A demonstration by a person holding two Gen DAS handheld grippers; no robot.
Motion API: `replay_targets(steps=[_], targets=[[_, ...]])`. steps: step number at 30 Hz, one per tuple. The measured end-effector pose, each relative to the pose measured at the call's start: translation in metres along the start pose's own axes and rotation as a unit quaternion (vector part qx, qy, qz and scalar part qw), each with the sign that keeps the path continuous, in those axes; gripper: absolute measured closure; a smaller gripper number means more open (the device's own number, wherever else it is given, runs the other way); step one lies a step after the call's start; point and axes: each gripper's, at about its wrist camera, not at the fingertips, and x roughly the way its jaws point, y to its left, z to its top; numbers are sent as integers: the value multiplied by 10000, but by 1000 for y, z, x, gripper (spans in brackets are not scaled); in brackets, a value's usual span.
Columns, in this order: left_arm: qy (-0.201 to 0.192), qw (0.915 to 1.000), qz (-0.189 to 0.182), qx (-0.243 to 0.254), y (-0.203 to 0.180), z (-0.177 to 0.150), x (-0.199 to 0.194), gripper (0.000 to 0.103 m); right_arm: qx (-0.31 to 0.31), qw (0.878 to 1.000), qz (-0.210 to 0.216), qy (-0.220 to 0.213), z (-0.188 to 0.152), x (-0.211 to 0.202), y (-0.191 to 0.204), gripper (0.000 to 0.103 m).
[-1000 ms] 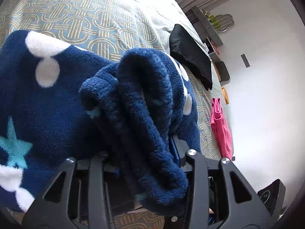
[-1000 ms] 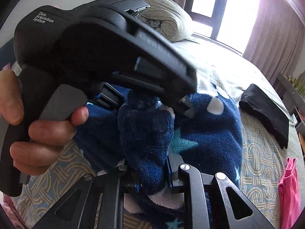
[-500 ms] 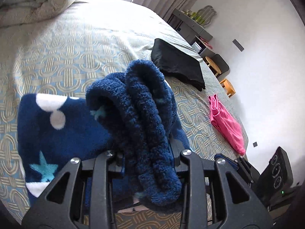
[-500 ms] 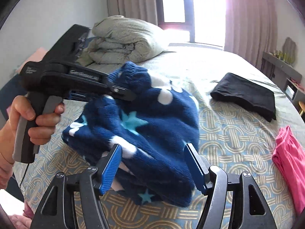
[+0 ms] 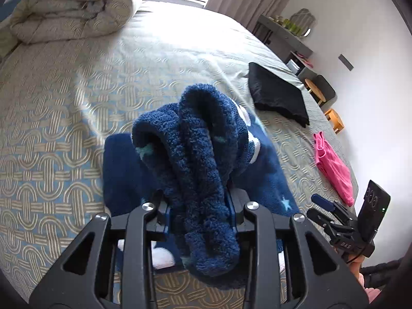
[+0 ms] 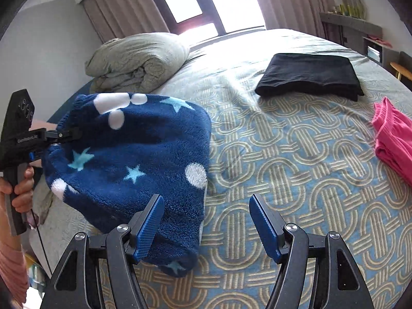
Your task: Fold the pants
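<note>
Left gripper (image 5: 199, 213) pinches the bunched navy fleece pants (image 6: 134, 159) (star-printed); right gripper (image 6: 206, 225) gapes wide, empty

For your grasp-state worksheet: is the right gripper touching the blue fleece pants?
Cannot tell: the right wrist view shows the right gripper open, its left finger overlapping the blue fleece pants.

Daylight is admitted through the far window (image 6: 213, 2), where glare is blown out across the bedspread (image 5: 180, 31). Edges are bent and vignetted by fisheye distortion. Focus is kept sharp.
</note>
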Motion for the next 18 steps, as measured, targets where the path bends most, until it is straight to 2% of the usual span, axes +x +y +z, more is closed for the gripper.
replay_targets(steps=[4,7,9,10,11,12,13,14,16,18], targets=[[297,9985,142,-440,38,-20,22,68,-419,9989,197,27,12,16,28,33],[394,9975,76,-588,55,-34,30,65,-757,9963,387,79,20,26,54,34],[441,9972,153,-587,62,-41,36,58,-988,9937,511,129,20,33,69,41],[434,9973,216,-552,64,-43,39,53,-1098,9923,525,232,19,41,75,50],[405,9973,325,-515,66,-45,40,44,-1201,9907,462,439,16,52,79,58],[372,9972,415,-493,68,-47,42,38,-1257,9897,280,621,11,63,81,61],[341,9972,439,-491,71,-48,42,32,-1278,9888,75,767,6,73,81,62],[306,9974,420,-493,72,-49,42,32,-1265,9885,17,823,2,77,79,62],[273,9976,435,-458,72,-52,42,29,-1240,9894,45,749,-3,77,75,62],[196,9974,612,-337,69,-53,40,24,-1250,9892,57,760,-3,73,76,62]])
